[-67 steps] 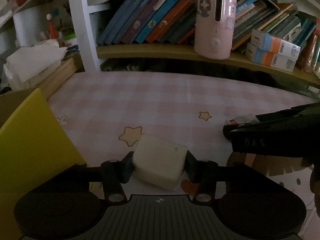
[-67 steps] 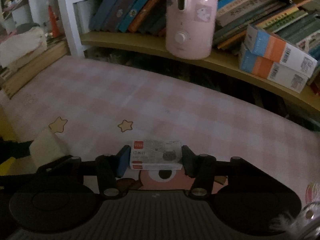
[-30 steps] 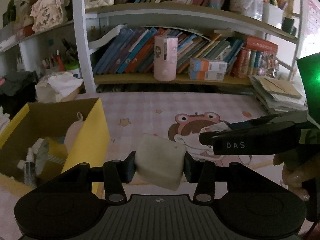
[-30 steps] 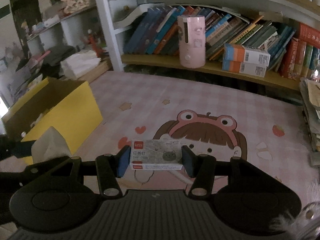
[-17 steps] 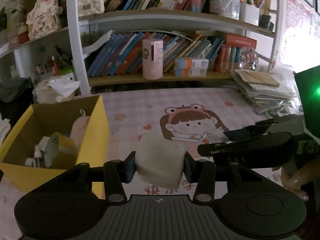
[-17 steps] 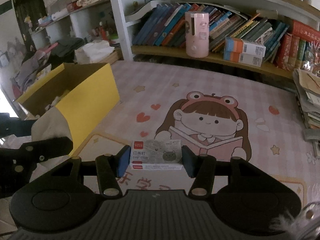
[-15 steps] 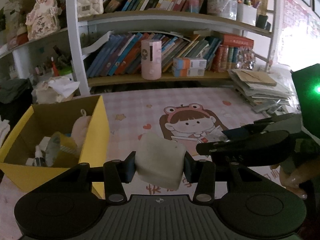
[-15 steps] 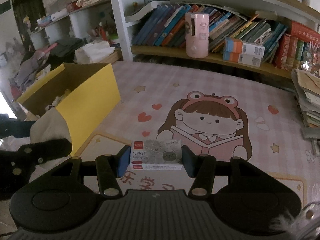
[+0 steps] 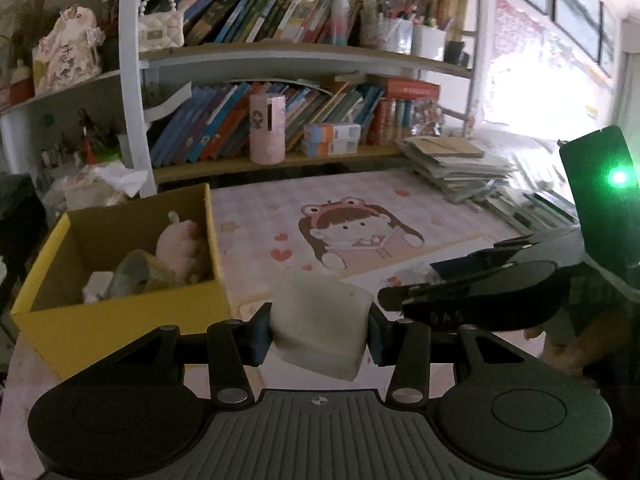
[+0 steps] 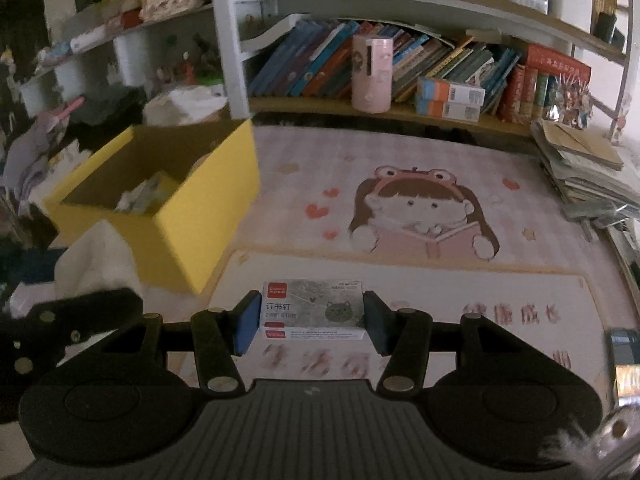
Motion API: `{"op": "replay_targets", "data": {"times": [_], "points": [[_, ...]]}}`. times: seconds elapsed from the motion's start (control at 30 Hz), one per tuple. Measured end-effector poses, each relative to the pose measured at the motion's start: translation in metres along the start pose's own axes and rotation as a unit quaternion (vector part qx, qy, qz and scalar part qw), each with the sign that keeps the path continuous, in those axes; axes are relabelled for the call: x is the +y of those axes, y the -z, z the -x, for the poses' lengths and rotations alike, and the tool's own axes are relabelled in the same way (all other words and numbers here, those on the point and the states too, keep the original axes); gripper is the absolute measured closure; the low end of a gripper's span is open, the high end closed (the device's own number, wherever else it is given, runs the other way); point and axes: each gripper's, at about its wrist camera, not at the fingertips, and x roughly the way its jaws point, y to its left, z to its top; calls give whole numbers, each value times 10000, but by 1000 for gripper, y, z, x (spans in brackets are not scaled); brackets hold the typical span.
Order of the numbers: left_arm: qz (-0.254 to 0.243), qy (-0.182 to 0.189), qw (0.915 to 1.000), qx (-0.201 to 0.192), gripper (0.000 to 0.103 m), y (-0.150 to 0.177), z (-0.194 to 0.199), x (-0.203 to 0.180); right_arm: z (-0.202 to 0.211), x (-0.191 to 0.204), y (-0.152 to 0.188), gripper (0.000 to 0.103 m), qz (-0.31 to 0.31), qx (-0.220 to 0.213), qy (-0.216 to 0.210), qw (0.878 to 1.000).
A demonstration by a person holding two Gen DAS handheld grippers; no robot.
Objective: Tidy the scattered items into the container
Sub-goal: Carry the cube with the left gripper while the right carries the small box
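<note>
I inspected both units. The left gripper [image 9: 319,334] was matte black, with a ribbed grey plate at its near edge, two round discs either side, silver screws on the linkage arms and dark pads. The right gripper [image 10: 311,317] matched it but carried blue pads. From the left camera, the right unit showed pale lettering on its side and a black housing bearing a green light.

My left tongs [image 9: 319,334] are matt black plastic, pressing a pale, matt, spongy-looking foam block [image 9: 320,330]. My right tongs [image 10: 310,322] have blue rubbery pads on a small glossy printed cardboard staple box [image 10: 312,314]. The open yellow cardboard box [image 10: 208,216] looks smooth, the pink cartoon mat [image 10: 420,264] matt.
</note>
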Motion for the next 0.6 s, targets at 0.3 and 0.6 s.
{"op": "replay_targets", "data": {"times": [0.3,0.6], "points": [[-16,119,9996,264,59,41,49,41,31,75,40,51,-197,178,124,9996],[227,-80,9992,320,59,67,84,78,38,137,52,51,146,351,-185,9991]]}}
